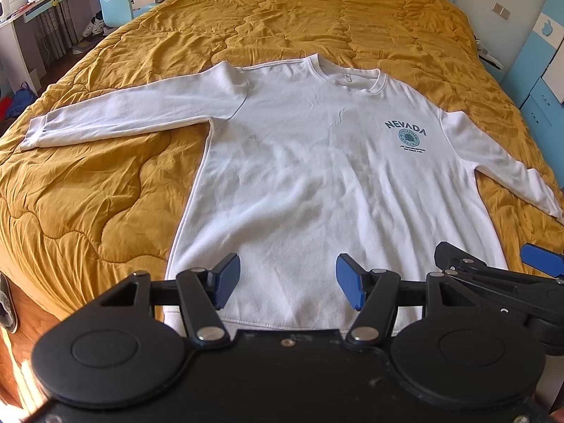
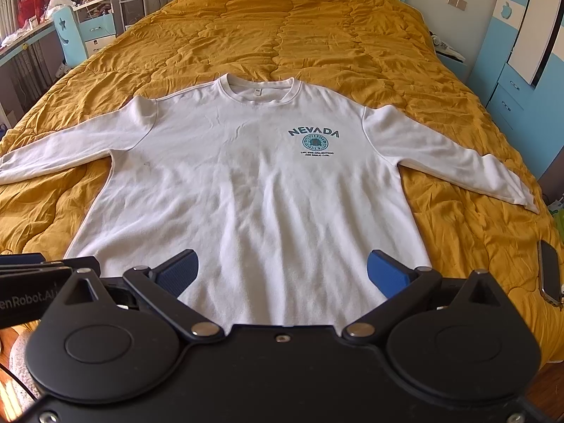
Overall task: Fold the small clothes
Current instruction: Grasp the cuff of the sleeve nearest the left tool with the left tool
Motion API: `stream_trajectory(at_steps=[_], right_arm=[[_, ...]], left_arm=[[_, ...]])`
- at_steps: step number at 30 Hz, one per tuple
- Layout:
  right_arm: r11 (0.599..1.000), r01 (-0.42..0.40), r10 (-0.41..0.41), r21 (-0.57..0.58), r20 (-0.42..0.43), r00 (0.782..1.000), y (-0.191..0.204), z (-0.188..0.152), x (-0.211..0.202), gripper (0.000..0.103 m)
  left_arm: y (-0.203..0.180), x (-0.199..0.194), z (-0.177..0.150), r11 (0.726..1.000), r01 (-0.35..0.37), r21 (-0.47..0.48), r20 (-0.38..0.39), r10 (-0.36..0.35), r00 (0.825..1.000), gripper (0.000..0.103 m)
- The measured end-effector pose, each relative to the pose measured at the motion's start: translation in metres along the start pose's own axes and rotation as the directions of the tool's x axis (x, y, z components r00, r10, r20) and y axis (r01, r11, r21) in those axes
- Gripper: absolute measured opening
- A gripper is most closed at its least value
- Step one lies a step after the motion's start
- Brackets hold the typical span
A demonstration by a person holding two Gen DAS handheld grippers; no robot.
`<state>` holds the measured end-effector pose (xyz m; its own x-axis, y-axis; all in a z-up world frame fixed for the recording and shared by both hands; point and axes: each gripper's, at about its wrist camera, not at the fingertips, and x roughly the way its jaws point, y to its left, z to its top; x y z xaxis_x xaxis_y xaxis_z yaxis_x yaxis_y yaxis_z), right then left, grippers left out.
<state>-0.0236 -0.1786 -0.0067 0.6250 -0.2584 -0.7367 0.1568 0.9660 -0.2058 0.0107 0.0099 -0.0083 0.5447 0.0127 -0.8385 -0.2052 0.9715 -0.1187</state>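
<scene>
No fold shows anywhere yet, so I judge the task to be at its very start, with every step left.

Largest in view is the bed [image 2: 352,28], covered by a mustard quilt [image 1: 88,190] that bears everything else. On it the white sweatshirt [image 2: 246,183] lies flat and face up, neckline toward the headboard and hem toward the cameras, close to the near edge of the bed. Its body is spread smooth apart from a few shallow ripples. Both sleeves are stretched outward onto the quilt: the left sleeve [image 1: 116,109] runs far out to the side, the right sleeve [image 2: 454,162] angles out and down. Neither one is turned in over the chest, and the hem [image 1: 282,322] is not lifted. The NEVADA print [image 2: 313,141] sits uncovered on the chest.

Above the hem hang the two tools, side by side. The left gripper [image 1: 287,280] has its blue pads spread wide and holds nothing; the cloth between them lies undisturbed. The right gripper [image 2: 282,271] is likewise spread wide and empty, pads apart over the lower body of the garment.

Smallest, a phone [image 2: 550,271] rests on the quilt near the bed's right edge, apart from the sweatshirt.

Left to do, as I read it: bring the sleeves in, then fold the body.
</scene>
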Motion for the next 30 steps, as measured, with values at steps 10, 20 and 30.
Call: stream_trajectory(at_steps=[10,20,30], right_arm=[[0.991,-0.068,0.079,-0.113,0.103,0.991,0.023,0.019,0.008,0.103],[0.983,-0.170,0.184,-0.074,0.287,0.940,0.054,0.050,0.030,0.103],[0.955,-0.257,0.285,-0.146,0.230,0.931,0.108,0.086,0.070,0.103]], left_arm=[[0.066,0.024,0.017,0.985,0.103,-0.137,0.044,-0.098,0.994,0.064],[0.285,0.062,0.046,0.755,0.306,-0.580,0.351,-0.107,0.930,0.064],[0.440,0.102,0.050,0.394,0.386,-0.834,0.479,0.170,0.861,0.061]])
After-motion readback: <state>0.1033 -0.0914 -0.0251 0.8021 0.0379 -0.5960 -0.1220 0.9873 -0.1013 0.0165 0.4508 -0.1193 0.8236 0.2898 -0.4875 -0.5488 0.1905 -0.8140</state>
